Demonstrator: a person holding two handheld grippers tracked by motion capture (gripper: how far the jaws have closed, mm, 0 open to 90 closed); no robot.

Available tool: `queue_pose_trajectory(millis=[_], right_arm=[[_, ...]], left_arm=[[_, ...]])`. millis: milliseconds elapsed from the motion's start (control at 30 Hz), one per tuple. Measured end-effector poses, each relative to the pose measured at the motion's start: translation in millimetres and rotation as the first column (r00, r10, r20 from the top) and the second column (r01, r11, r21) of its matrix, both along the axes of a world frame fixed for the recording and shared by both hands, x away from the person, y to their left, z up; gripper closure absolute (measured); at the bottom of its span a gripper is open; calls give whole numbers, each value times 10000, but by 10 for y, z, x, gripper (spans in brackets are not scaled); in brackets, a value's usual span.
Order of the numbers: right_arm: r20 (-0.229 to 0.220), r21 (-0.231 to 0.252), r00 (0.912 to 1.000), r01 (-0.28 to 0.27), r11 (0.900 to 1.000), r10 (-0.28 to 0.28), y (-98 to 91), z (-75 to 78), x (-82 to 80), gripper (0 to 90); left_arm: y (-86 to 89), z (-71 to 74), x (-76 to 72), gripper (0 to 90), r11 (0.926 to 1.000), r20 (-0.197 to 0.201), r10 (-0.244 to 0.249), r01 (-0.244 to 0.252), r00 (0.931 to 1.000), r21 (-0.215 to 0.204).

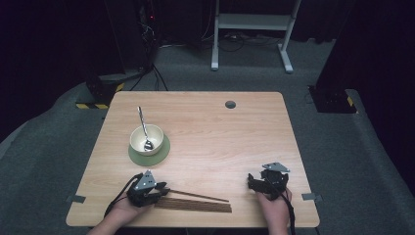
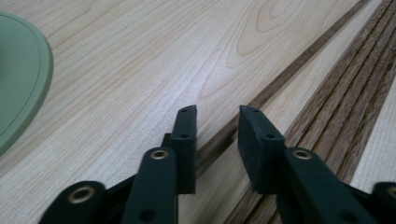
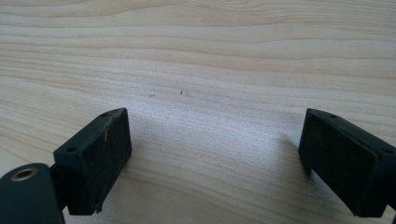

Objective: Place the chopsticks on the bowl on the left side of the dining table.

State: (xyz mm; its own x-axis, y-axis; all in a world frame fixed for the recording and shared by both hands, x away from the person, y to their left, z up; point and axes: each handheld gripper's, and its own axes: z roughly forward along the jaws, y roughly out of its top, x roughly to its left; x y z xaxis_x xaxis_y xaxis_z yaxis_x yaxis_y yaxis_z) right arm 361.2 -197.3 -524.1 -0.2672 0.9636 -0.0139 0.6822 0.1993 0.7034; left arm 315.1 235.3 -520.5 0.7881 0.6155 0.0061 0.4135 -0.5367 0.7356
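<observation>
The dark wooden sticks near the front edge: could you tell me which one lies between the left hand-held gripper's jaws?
The lone stick lying apart from and angled away from the bundle. It runs between the jaws of the left hand-held gripper, which do not yet press on it.

**Colours on the table**

Table (image 1: 220, 137): pale wood, wavy grain. Chopsticks (image 1: 193, 204): dark brown, striped together; one stray stick (image 1: 198, 196) same brown. Bowl (image 1: 147, 138): cream. Mat (image 1: 161, 155) under it: sage green. Spoon (image 1: 143, 128): silver. Both grippers' jaws: matte black, brass rivets.
</observation>
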Motion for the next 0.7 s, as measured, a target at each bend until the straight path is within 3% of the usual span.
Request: queue_pose_trajectory(millis=[333,700], right_arm=[[4,24,10000,-61,10000,61,5,0,-14,92],[3,21,9999,-121,9999,121,6,-1,-17,92]], left_arm=[[75,4,10,756,9998,4,187,-187,9998,55],[212,-3,40,797,9963,21,861,-861,9963,-8]])
